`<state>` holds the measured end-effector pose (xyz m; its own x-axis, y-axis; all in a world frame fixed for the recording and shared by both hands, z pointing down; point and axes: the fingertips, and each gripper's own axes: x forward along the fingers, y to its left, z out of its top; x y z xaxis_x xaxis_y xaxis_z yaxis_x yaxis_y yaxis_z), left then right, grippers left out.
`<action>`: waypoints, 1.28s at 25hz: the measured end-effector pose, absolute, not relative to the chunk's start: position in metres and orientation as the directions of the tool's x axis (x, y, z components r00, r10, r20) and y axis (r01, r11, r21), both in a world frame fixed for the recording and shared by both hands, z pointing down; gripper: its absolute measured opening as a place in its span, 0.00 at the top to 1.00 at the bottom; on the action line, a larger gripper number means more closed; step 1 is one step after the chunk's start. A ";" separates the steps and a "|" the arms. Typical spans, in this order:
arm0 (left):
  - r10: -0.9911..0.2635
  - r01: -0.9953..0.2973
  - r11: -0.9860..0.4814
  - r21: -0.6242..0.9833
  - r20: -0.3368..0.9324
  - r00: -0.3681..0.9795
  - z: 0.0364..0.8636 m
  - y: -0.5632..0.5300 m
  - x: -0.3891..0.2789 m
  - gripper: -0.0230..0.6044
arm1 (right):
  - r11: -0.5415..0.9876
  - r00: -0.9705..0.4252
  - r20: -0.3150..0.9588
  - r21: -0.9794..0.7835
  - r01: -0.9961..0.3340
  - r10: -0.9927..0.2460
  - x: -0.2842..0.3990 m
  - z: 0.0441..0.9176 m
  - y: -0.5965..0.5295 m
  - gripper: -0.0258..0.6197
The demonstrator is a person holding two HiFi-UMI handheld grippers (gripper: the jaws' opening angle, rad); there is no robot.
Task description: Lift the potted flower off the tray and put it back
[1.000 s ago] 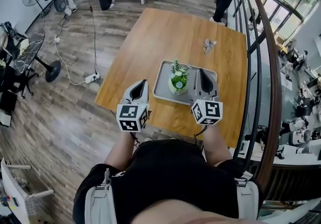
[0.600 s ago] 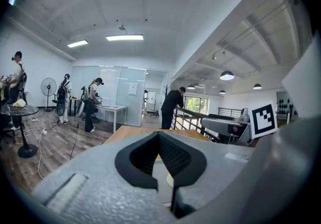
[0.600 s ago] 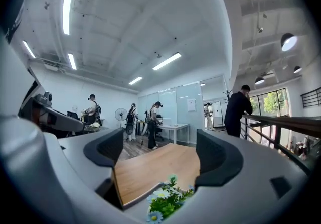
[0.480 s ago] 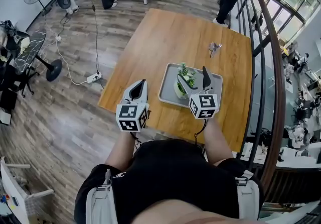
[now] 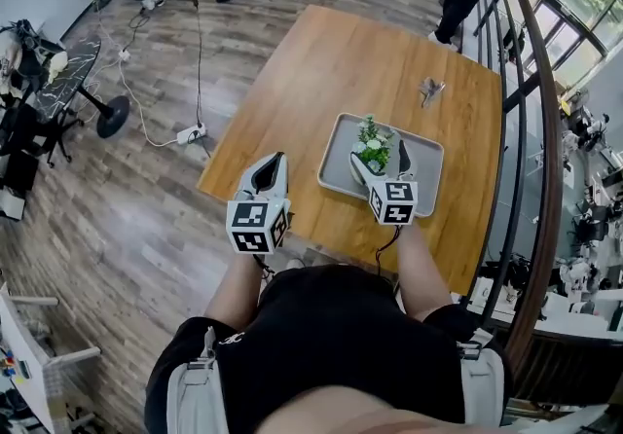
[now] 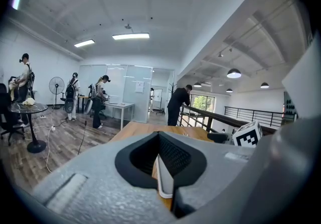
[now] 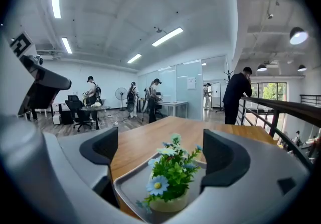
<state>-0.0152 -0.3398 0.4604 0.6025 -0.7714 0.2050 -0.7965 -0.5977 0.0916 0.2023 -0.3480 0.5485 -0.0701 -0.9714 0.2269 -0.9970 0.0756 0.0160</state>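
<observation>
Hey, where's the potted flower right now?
In the head view the potted flower stands on the grey tray, right of centre on the wooden table, between the opening jaws of the right gripper, not gripped.

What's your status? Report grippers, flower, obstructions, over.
Left hand-held gripper shut, empty. Right hand-held gripper jaws opening, potted flower between them, no contact. Potted flower upright on tray. Nothing in the way.

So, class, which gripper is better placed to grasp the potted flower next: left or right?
Right. The right gripper has its jaws opening either side of the potted flower on the tray, not pressing it. The left gripper is shut and sits beside the tray.
</observation>
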 end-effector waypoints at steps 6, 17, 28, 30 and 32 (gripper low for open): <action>-0.784 -0.810 -0.578 0.092 0.213 0.584 0.465 -0.337 -0.025 0.94 | 0.050 -0.055 0.321 -0.023 -0.998 -0.945 0.211 0.598 -0.350 0.14; -0.815 -0.846 -0.527 0.081 0.234 0.530 0.470 -0.334 -0.042 0.94 | 0.045 -0.070 0.469 -0.064 -0.997 -0.880 0.217 0.671 -0.353 0.09; -0.856 -0.890 -0.452 0.056 0.253 0.451 0.473 -0.333 -0.061 0.94 | 0.041 -0.079 0.552 -0.081 -0.996 -0.830 0.221 0.726 -0.369 0.09; -0.863 -0.898 -0.437 0.054 0.256 0.435 0.474 -0.333 -0.066 0.94 | 0.046 -0.086 0.560 -0.086 -0.995 -0.824 0.221 0.732 -0.372 0.09; -0.870 -0.905 -0.422 0.050 0.258 0.420 0.475 -0.333 -0.071 0.94 | 0.057 -0.100 0.572 -0.093 -0.994 -0.814 0.219 0.739 -0.376 0.09</action>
<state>-0.0707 -0.3329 0.4753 0.4197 -0.8702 0.2582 -0.9053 -0.4219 0.0497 0.2187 -0.3758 0.7389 -0.1004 -0.8140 0.5722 -0.9940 0.0569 -0.0935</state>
